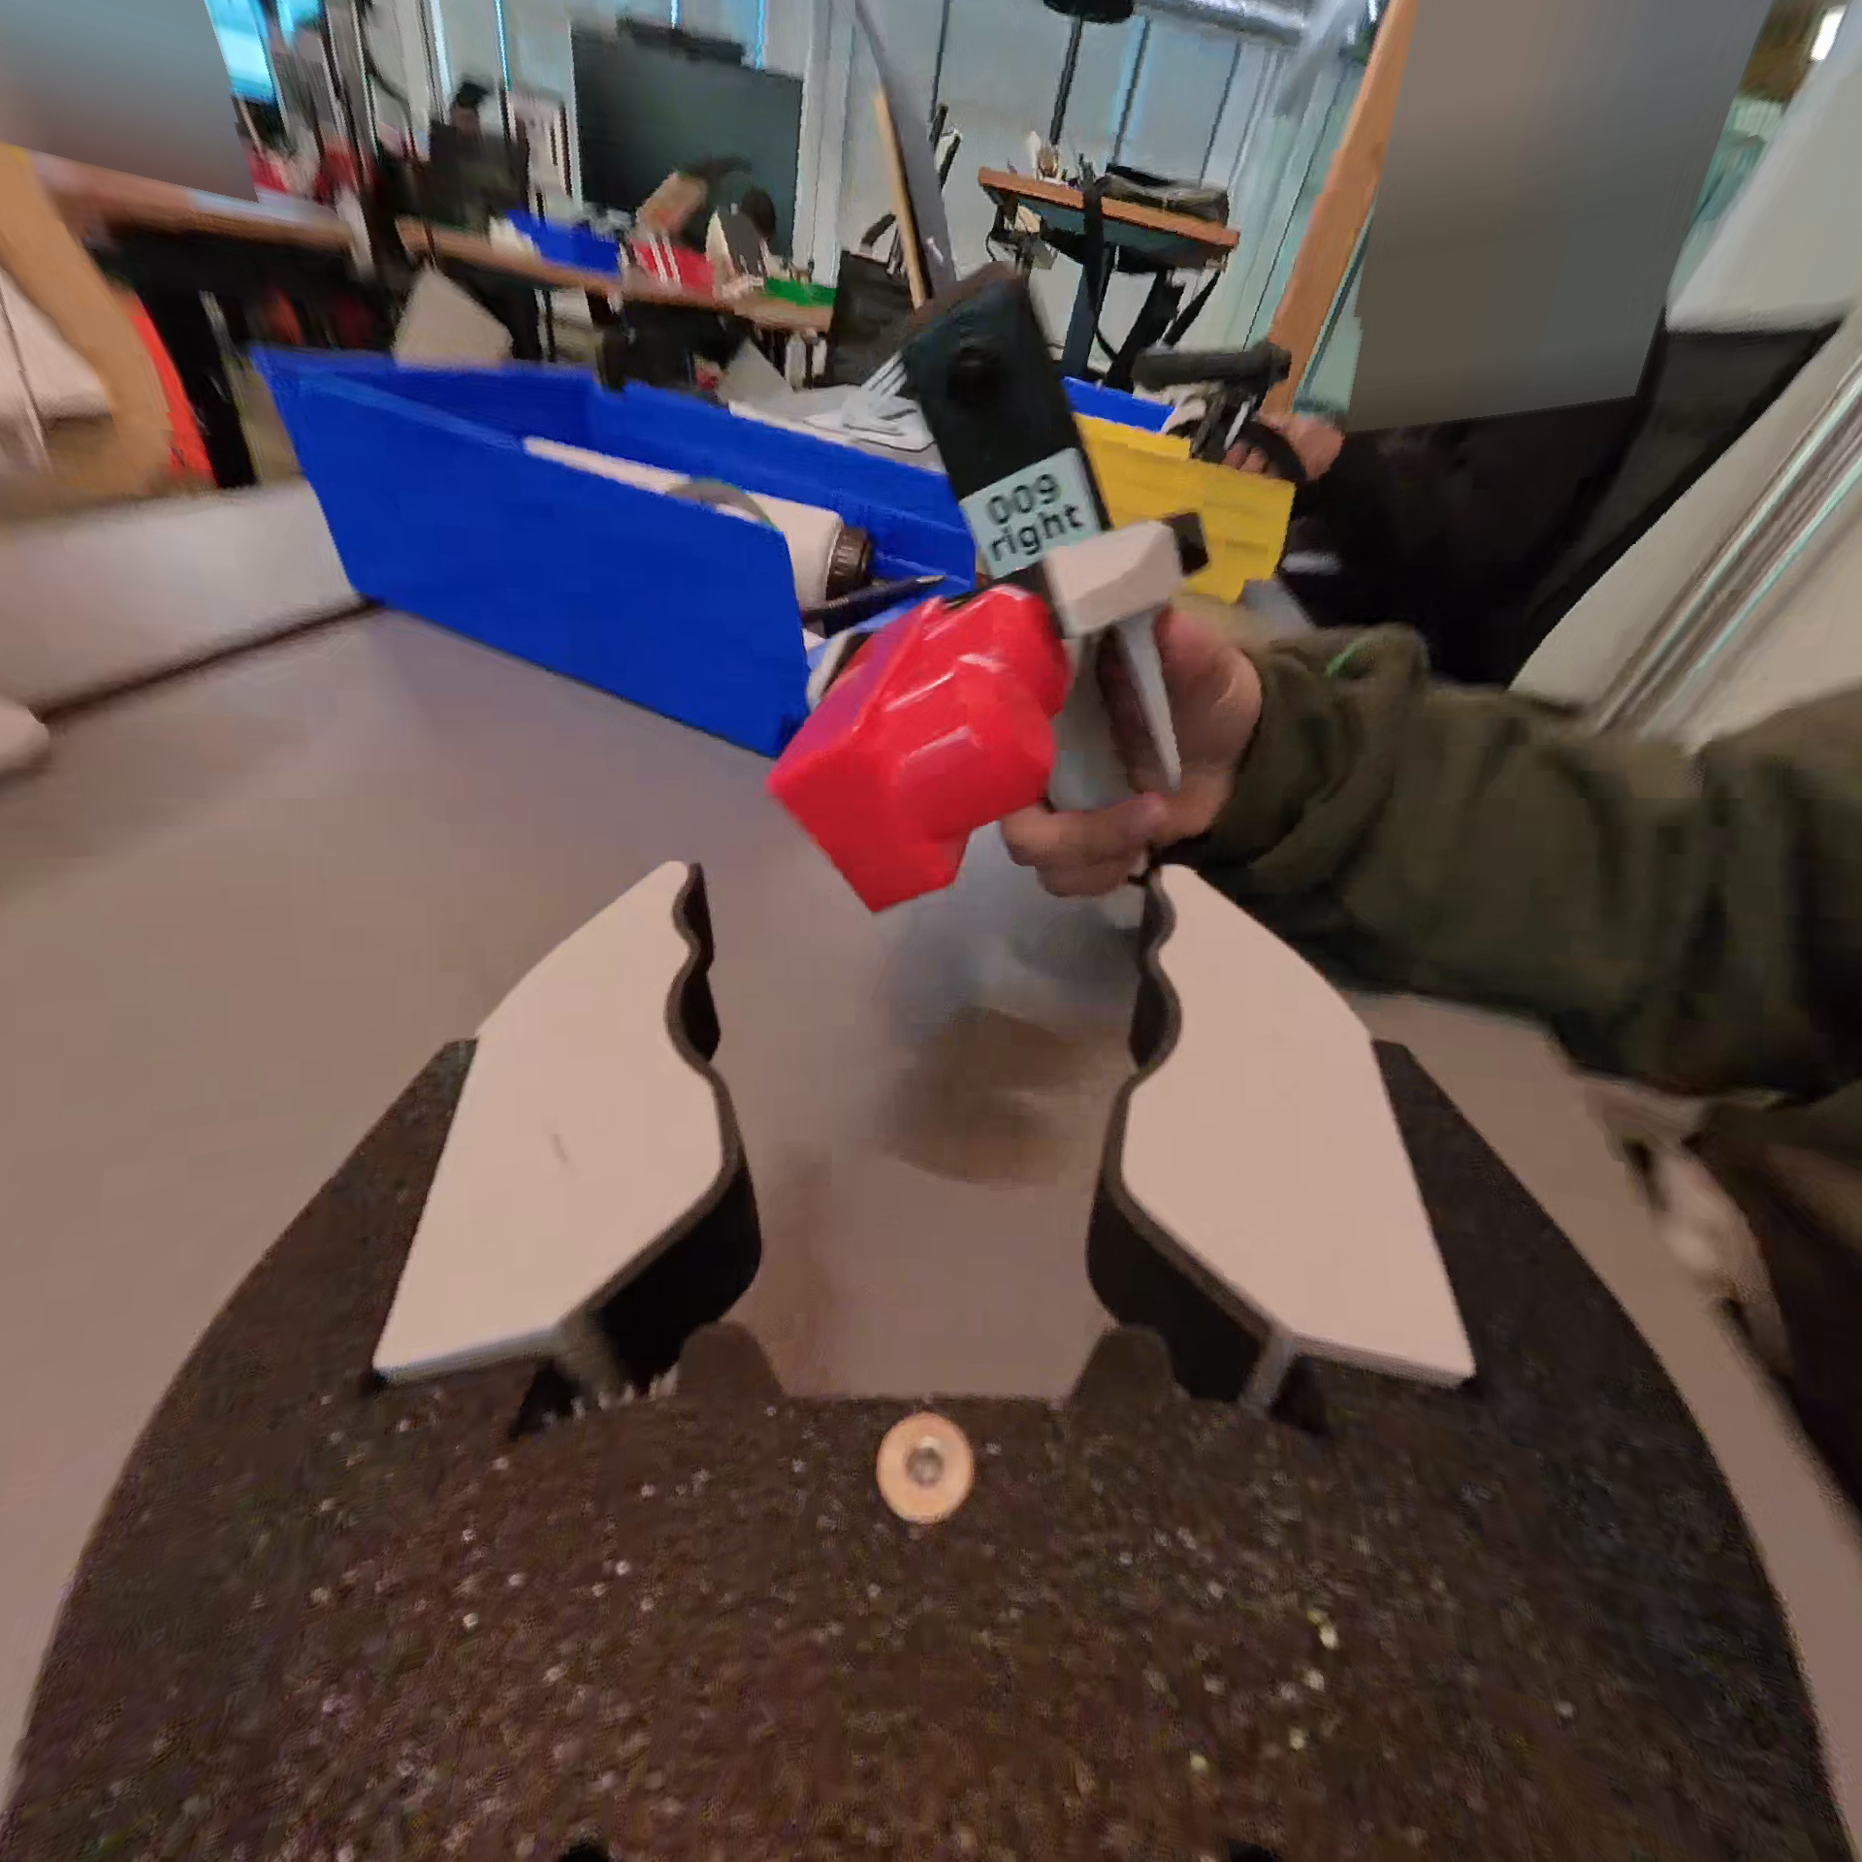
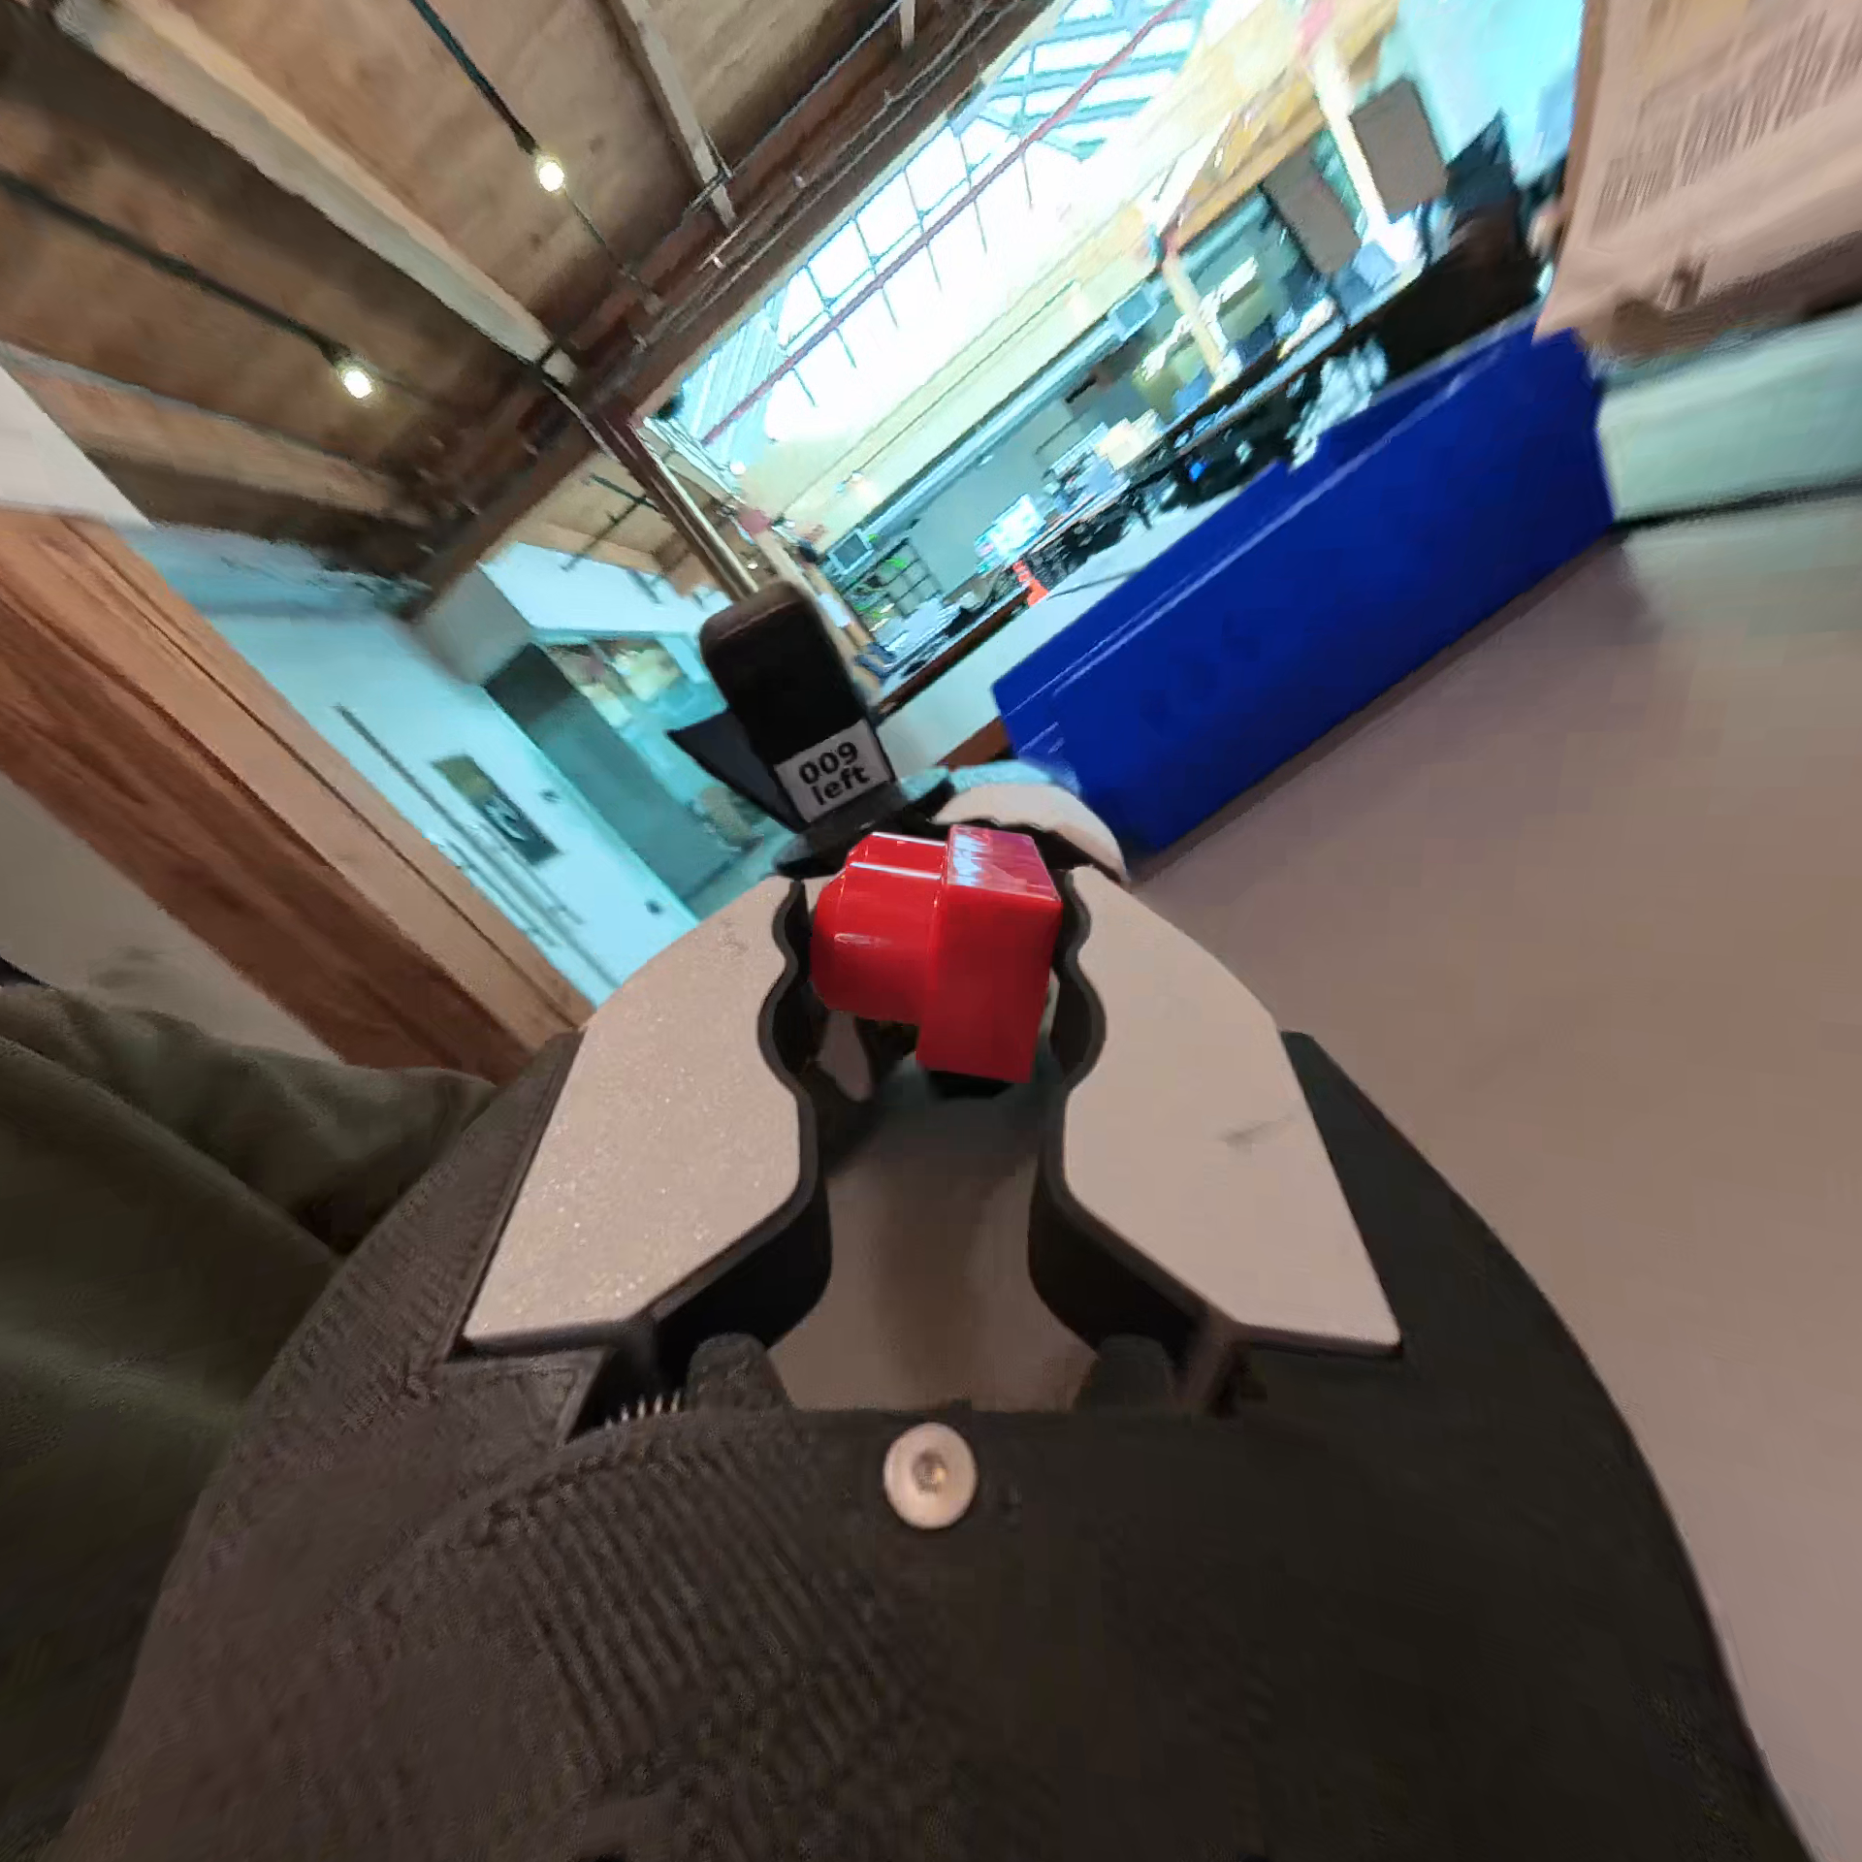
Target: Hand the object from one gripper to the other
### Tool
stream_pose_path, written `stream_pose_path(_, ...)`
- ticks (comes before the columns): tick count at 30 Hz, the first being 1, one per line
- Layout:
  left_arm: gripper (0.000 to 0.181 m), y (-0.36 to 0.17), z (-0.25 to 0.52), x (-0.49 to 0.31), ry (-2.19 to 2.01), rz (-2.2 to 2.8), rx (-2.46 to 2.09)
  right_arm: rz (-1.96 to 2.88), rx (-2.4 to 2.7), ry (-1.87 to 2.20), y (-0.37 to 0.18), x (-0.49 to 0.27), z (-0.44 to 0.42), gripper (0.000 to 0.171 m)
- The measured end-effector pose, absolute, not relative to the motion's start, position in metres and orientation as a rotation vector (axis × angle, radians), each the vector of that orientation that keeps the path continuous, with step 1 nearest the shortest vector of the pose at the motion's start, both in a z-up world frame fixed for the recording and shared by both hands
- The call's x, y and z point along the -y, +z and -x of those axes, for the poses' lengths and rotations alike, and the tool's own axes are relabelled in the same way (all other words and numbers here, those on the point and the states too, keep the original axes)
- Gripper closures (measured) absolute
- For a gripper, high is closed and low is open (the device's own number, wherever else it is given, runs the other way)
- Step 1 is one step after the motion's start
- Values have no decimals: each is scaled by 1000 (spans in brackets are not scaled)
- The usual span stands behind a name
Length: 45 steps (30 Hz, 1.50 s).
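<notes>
Left wrist view, lower half: the left gripper (image 1: 925,907) stands with its jaws spread wide and nothing between them — bare grey table (image 1: 302,856) fills the gap and the whole left of the frame, giving free room there. Just above its fingertips, centre frame, the red block (image 1: 922,741) hangs clear of the table, apart from the left fingers. It is carried by the right gripper (image 1: 1018,685), whose handle a hand (image 1: 1159,766) in an olive sleeve (image 1: 1511,836) grips at centre right; the sleeve closes off the right side. Behind, a blue bin (image 1: 564,564) runs across mid frame, with a yellow bin (image 1: 1209,504) at its right end; its contents are blurred.

Right wrist view, centre: the right gripper (image 2: 932,967) is clamped on the block (image 2: 937,957), one finger against each side, near the tips. Directly beyond, touching or just short — the block hides which — sits the left gripper (image 2: 907,836). Table (image 2: 1511,957) lies open at right; the blue bin (image 2: 1310,625) stands upper right. The sleeve (image 2: 151,1209) is cut off at lower left.
</notes>
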<state>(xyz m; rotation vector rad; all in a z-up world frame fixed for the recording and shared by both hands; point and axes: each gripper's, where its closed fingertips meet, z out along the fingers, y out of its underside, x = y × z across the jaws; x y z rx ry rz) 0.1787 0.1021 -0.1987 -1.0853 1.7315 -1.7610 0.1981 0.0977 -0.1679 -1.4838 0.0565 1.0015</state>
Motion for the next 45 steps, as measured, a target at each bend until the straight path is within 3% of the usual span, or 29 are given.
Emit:
stream_pose_path(1,96,-198,-180,-102,-1844,1168,-1714,1470,-10,952,-164,-96,-198,125)
stream_pose_path(6,110,-189,-179,-104,-2146,1302,-1598,1506,209,735,-163,-92,-184,125)
stream_pose_path(9,109,-196,-171,-93,-2079,1226,-1739,1548,273,652,-171,-95,-177,125)
stream_pose_path(11,132,-198,-170,-89,-2013,1167,-1777,1548,289,638,-172,-96,-174,125)
stream_pose_path(16,135,-199,-172,-96,-1889,1064,-1778,1587,272,640,-179,-96,-174,125)
stream_pose_path(17,135,-200,-174,-99,-1807,1015,-1768,1600,237,652,-181,-97,-177,121)
stream_pose_path(19,135,-201,-176,-107,-1604,888,-1759,1656,95,707,-189,-103,-187,98)
stream_pose_path(21,135,-197,-177,-110,-1446,751,-1744,1677,-71,899,-194,-103,-190,91)
stream_pose_path(26,135,-190,-177,-108,-1187,513,-1706,1520,-277,1400,-187,-96,-184,109)
stream_pose_path(30,135,-206,-180,-106,-1005,433,-1783,1498,-325,1441,-186,-97,-183,111)
stream_pose_path(34,135,-206,-182,-101,-1007,424,-1778,1563,-313,1403,-196,-99,-182,134)
stream_pose_path(36,135,-204,-182,-103,-1029,462,-1769,1555,-268,1362,-193,-100,-182,135)
stream_pose_path(39,130,-202,-182,-104,-1149,588,-1755,1547,-172,1269,-185,-99,-183,134)
stream_pose_path(45,99,-191,-181,-105,-1770,1087,-1674,1498,59,823,-163,-95,-196,134)
